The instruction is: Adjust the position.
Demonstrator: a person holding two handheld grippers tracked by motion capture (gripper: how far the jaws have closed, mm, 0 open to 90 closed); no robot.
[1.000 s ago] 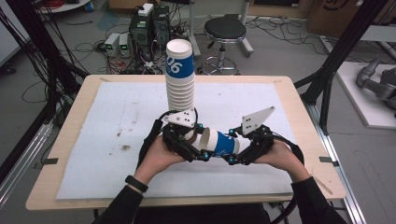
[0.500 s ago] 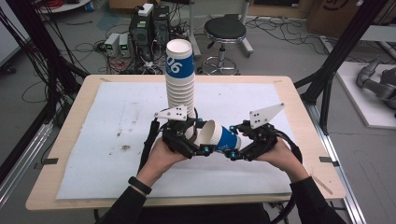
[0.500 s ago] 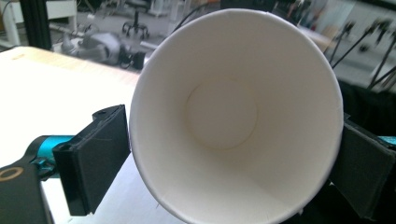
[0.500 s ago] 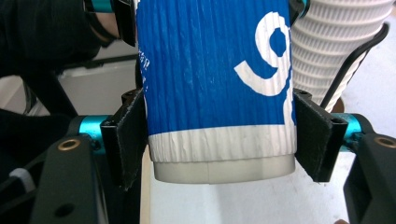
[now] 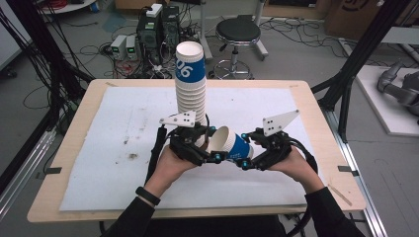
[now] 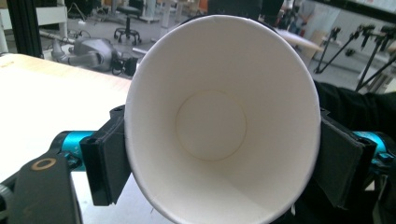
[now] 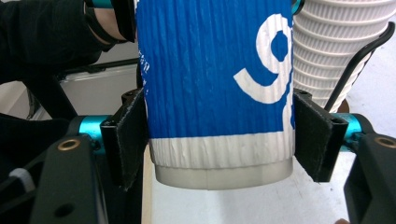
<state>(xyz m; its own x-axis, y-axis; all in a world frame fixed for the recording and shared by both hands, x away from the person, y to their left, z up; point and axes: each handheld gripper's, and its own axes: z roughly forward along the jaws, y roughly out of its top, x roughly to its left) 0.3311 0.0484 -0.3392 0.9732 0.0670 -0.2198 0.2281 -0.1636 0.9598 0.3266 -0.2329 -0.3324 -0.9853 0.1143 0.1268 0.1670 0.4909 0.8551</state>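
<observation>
a white mat [image 5: 99, 148] covers the wooden table [image 5: 316, 123] in front of you, with a stool [image 5: 238, 33] and computer boxes [image 5: 158, 29] on the floor beyond its far edge. between your two tools you hold one cup [image 5: 231, 143] on its side, above the mat and just in front of the tall stack [image 5: 190, 84] of cups. your right gripper [image 5: 245, 159] is clenched on the cup's blue, ribbed wall near the base, a pad pressed to each side, and the base points back at that tool's camera. your left gripper [image 5: 210, 150] is at the other end: a pad sits against each side of the rim, and the white mouth opens straight toward that tool. the stack stands upright just past your left gripper, close beside the cup. your hands are near each other, with the cup bridging the gap.
</observation>
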